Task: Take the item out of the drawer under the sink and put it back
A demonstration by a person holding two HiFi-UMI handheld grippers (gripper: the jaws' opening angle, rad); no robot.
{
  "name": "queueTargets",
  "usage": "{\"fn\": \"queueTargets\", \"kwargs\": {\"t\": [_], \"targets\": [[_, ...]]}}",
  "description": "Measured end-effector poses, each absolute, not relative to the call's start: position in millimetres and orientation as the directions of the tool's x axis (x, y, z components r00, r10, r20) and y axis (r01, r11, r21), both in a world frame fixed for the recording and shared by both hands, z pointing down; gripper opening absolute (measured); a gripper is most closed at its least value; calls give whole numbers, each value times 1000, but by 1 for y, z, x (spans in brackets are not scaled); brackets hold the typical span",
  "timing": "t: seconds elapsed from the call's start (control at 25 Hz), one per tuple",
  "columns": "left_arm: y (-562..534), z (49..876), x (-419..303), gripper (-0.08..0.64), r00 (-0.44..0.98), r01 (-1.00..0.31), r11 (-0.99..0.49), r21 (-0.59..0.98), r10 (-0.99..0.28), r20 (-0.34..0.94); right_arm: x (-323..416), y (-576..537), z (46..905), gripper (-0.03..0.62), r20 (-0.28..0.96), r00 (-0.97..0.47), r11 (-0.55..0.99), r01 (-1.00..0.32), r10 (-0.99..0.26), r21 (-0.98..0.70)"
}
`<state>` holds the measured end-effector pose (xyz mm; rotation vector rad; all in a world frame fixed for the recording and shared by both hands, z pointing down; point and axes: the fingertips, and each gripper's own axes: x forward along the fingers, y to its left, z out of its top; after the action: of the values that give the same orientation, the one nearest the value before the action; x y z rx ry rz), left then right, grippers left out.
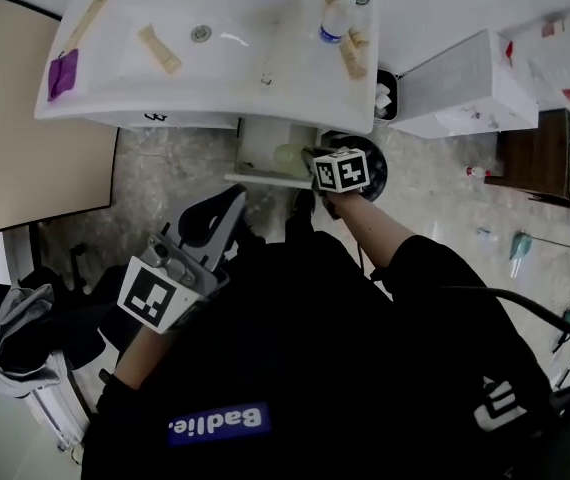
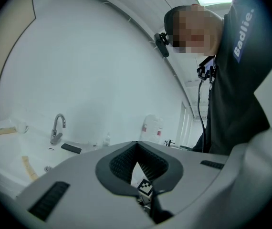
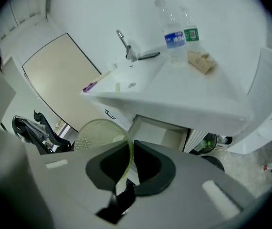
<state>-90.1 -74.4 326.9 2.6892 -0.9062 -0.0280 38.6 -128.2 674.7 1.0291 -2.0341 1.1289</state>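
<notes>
Two hand-held grippers are in view. The right gripper (image 3: 129, 149) pinches with its fingers the edge of a pale green, translucent round plastic disc (image 3: 98, 132) with fine dots. The disc stands out from the fingers toward 10 o'clock and is held up near the open white drawer (image 3: 155, 130). This drawer lies at 1 o'clock from the fingers, under the white rectangular sink (image 3: 188, 89). Two clear plastic water bottles (image 3: 175, 32) stand on the sink top at 12 o'clock. The left gripper (image 2: 136, 146) has its fingers pressed together at the tips, with nothing between them. In the head view it is at 7 o'clock from the right gripper.
</notes>
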Motion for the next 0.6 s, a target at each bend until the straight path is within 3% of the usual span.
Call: {"fn": "queueTargets", "kwargs": {"t": [0.6], "targets": [[-63, 325, -44, 5, 868, -486, -833, 266, -495, 38, 54, -98, 495, 20, 561, -640, 416, -768, -526, -486]]}}
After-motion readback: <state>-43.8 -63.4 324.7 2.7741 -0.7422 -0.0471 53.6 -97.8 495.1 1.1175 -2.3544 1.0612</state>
